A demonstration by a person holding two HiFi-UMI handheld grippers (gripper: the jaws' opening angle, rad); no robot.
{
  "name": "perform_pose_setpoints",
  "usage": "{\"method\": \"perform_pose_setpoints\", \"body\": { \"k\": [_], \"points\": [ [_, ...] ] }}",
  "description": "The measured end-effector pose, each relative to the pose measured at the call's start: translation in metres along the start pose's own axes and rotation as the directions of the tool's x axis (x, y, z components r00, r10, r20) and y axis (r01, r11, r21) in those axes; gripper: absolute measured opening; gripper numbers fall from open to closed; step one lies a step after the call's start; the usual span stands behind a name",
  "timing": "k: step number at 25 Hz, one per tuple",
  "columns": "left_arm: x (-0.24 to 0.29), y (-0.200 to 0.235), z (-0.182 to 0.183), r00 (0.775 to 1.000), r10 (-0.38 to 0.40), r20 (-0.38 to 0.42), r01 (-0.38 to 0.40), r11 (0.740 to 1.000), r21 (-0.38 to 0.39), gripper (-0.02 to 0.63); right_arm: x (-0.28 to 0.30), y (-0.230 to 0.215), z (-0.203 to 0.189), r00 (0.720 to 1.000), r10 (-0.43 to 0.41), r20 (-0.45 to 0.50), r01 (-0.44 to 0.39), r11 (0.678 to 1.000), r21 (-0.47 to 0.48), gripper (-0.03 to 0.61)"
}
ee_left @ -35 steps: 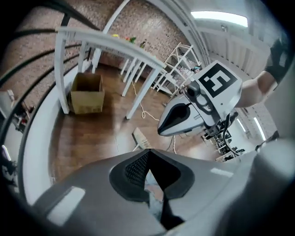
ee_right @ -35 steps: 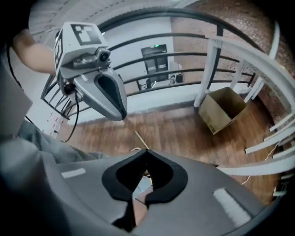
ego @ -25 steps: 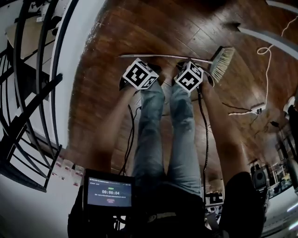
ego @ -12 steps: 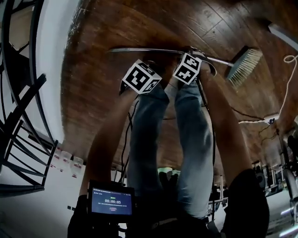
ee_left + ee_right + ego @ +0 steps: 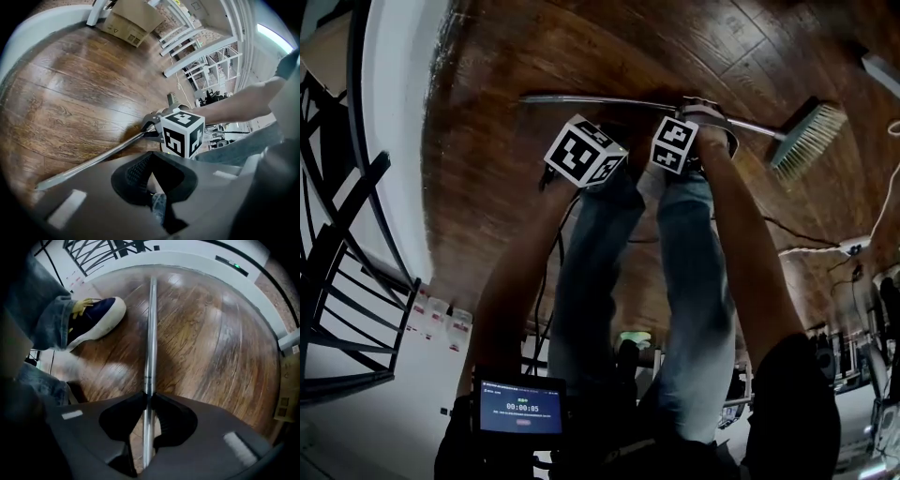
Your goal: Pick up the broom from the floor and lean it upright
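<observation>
Both tools are sitting lower than a second ago, right down by the floor (image 5: 516, 66). The broom (image 5: 609, 101) is now stretching wider across the top of the head view, with its brush head (image 5: 811, 139) pushed out to the upper right.

I'm watching the right tool (image 5: 147, 397) pointing straight down over the handle. Its jaws are closing with the metal handle running right between them, and the pads look to be meeting it on both sides. That's a sensible place to be gripping, I'd say: toward the brush end, where the weight is sitting, so the handle can be swung up.

The broom is lying flat on the boards, its handle running up the centre of the right gripper view past a blue shoe (image 5: 93, 317) at upper left.

The left tool (image 5: 151, 153) is hanging near the handle, jaws together and holding nothing. In its view the handle is crossing from lower left to centre, beyond the tips. I'm guessing it's waiting to steady the bare end once the lift is starting.
</observation>
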State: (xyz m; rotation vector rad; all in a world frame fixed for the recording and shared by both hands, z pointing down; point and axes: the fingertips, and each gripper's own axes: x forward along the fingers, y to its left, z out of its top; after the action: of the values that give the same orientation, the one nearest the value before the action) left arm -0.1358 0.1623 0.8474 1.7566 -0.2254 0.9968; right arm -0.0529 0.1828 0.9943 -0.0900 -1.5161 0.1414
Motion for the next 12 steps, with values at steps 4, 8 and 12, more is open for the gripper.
{"method": "perform_pose_setpoints", "body": {
  "k": [4, 8, 12],
  "points": [
    [-0.006, 0.001, 0.002, 1.000, 0.010, 0.012, -0.009, 1.000, -0.011, 0.018, -0.005, -0.006, 0.002, 1.000, -0.018, 0.026, 0.016, 0.999, 0.047, 0.076],
    [-0.031, -0.009, 0.013, 0.997, 0.060, 0.057, -0.059, 0.998, -0.018, 0.018, -0.043, -0.032, 0.001, 0.992, -0.064, 0.109, 0.048, 0.988, 0.144, 0.075],
    [-0.075, -0.047, 0.036, 0.988, 0.097, 0.122, -0.097, 0.995, -0.009, 0.018, -0.125, -0.068, -0.004, 0.972, -0.117, 0.203, 0.056, 0.959, 0.279, 0.075]
  ]
}}
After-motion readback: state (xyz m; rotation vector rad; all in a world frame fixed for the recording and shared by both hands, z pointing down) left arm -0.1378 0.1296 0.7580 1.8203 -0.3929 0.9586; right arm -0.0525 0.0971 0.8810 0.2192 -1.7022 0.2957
